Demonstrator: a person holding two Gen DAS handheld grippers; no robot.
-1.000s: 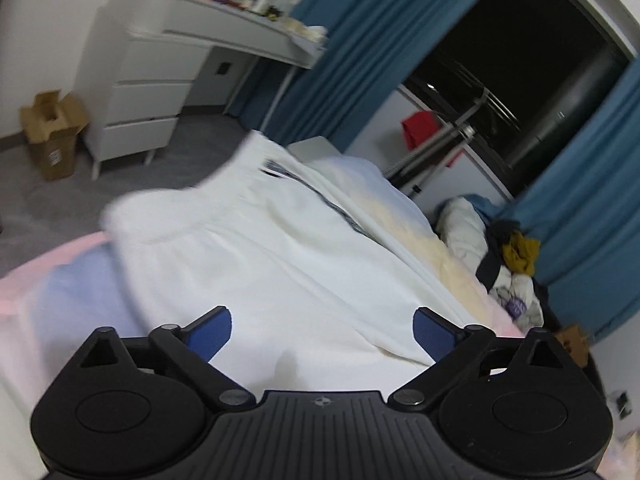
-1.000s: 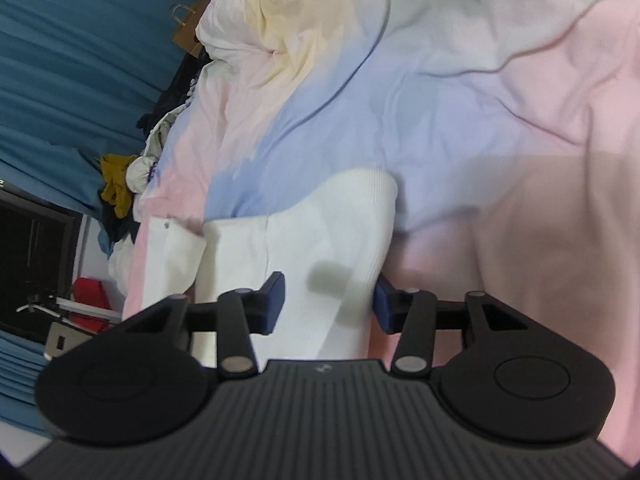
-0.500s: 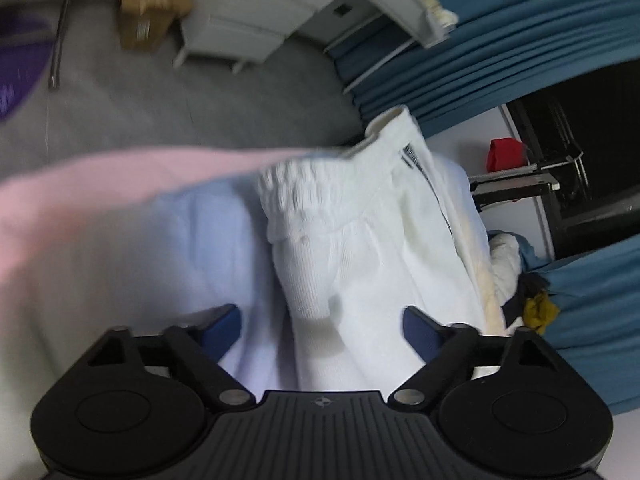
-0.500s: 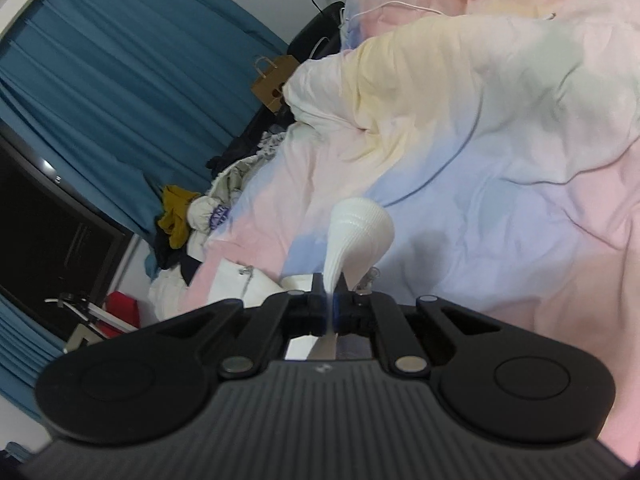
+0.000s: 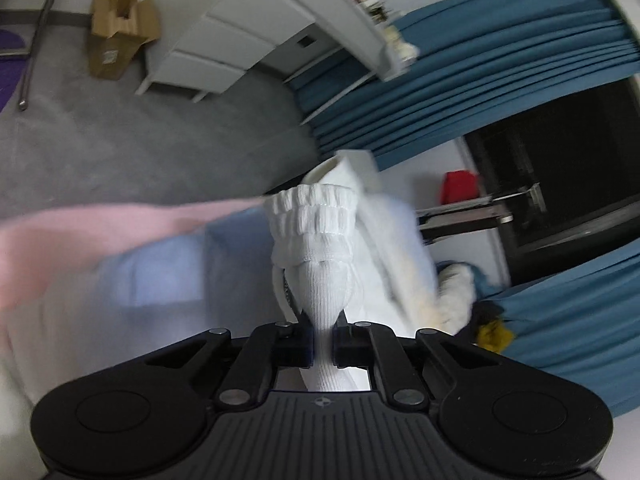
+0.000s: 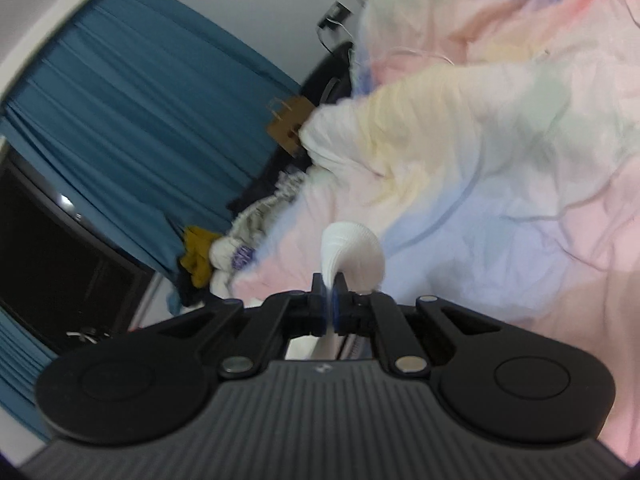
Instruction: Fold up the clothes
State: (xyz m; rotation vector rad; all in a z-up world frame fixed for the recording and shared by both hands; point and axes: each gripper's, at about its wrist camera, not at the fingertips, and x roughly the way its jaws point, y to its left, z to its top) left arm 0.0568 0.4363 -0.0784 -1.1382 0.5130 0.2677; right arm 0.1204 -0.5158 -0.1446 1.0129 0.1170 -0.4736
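A white ribbed garment (image 5: 320, 256) with an elastic band lies bunched on the pastel bedspread (image 5: 152, 268). My left gripper (image 5: 322, 346) is shut on a pinched fold of it, and the cloth rises in front of the fingers. My right gripper (image 6: 330, 302) is shut on another edge of the white garment (image 6: 352, 250), which curls up above the pads over the bedspread (image 6: 500, 208). The rest of the garment is hidden below both grippers.
A white drawer unit (image 5: 224, 44) and a cardboard box (image 5: 116, 36) stand on the grey carpet. Blue curtains (image 6: 132, 120) and a dark window (image 5: 560, 176) line the wall. A pile of clothes (image 6: 240, 244) lies at the bed's edge, with a paper bag (image 6: 286, 126) behind.
My left gripper went from open over the garment to shut on a fold. My right gripper closed on the garment's edge a half second earlier and has lifted it.
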